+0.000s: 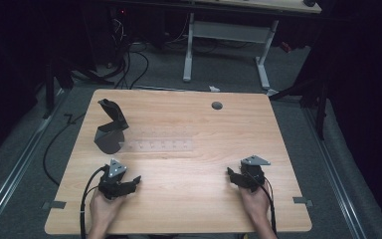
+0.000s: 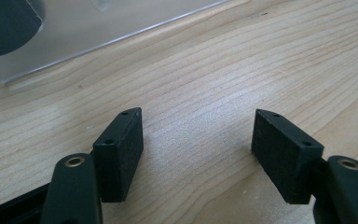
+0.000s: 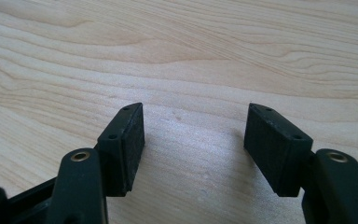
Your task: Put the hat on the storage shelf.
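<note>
The left gripper (image 1: 129, 183) rests low on the near-left part of the wooden table (image 1: 189, 199), held in the person's left hand (image 1: 102, 206); its jaws stand wide apart with nothing between them, and in the left gripper view (image 2: 198, 140) bare wood grain lies in the gap; the grey three-cornered plate on top of it faces up, and its cable trails back along the forearm toward the near edge. The right gripper (image 1: 234, 175) sits on the near-right part of the table, held in the right hand (image 1: 255, 199); its jaws are likewise spread wide and hold nothing, and the right gripper view (image 3: 196, 135) gives plain tabletop between the two black pads. The two grippers are well apart, each pointing inward toward the table's middle.

Nearest the left gripper lies a clear plastic strip (image 1: 159, 145) with a row of small holes, flat on the table just beyond it and reaching toward the centre; its near edge crosses the top left of the left gripper view (image 2: 121, 23). A dark grey angular stand (image 1: 110, 130) with a slanted upper arm sits on the strip's left end, touching it; a small round grommet hole (image 1: 217, 105) lies near the far edge of the table.
</note>
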`<state>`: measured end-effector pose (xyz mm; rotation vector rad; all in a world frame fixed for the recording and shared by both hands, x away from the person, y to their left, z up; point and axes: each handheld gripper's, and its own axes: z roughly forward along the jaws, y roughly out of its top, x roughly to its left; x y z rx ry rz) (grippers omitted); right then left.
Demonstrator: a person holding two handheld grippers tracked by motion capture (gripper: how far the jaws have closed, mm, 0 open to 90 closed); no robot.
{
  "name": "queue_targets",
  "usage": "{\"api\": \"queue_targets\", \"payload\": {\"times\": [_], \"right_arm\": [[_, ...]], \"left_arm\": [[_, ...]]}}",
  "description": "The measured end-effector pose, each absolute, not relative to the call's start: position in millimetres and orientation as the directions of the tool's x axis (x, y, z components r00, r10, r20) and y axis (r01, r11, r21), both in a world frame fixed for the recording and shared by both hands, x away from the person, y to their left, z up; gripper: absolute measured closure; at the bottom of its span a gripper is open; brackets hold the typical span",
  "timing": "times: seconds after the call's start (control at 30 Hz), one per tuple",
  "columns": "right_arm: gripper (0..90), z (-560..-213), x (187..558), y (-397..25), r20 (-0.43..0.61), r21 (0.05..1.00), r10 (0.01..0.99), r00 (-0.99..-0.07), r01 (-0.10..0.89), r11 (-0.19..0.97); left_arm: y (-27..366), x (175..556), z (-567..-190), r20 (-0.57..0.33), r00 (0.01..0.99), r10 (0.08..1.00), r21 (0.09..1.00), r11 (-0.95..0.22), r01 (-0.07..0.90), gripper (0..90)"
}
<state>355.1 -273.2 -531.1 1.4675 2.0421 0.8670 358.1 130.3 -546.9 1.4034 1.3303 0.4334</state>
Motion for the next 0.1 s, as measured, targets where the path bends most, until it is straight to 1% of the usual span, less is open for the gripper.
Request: {"api": "queue_targets", "payload": {"times": [0.1], "right_arm": [[38.2, -531.1, 355.0, -273.1, -0.016, 0.727, 0.949, -0.314, 0.648, 0.226]], "left_arm": [[130.4, 358.6, -546.9, -0.400, 0.298, 0.867, 0.854, 0.235, 0.464, 32.9]]}}
